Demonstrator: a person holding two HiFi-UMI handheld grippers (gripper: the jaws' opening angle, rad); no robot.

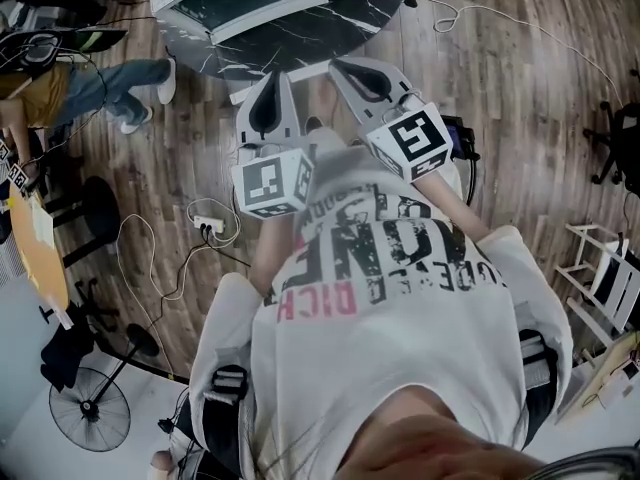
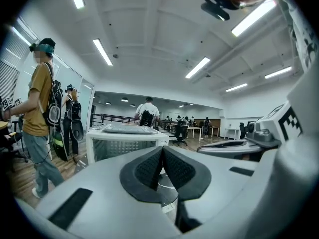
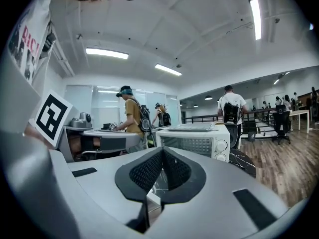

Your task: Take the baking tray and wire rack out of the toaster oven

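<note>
While the person holds both tools out in front of a white printed shirt [image 1: 400,298], nothing is between either pair of jaws. The left gripper [image 1: 271,78] has its jaws pressed together, so that the dark pads meet in one line. The right gripper [image 1: 343,66], just beside it, is closed in the same way and is also empty. Both point almost level towards a round dark marble desk [image 1: 300,40], and their tips are near its edge but not touching it.

On this desk stands the white toaster oven [image 3: 199,142], apart from both grippers. A mesh pattern shows through its front, and two knobs sit at its right side. I cannot make out the tray or the rack inside. A flat grey sheet [image 3: 192,127] lies on top of the oven.

Further off, on the wooden floor [image 1: 520,118], a person in a yellow shirt [image 2: 37,103] stands at the left of the desk.
</note>
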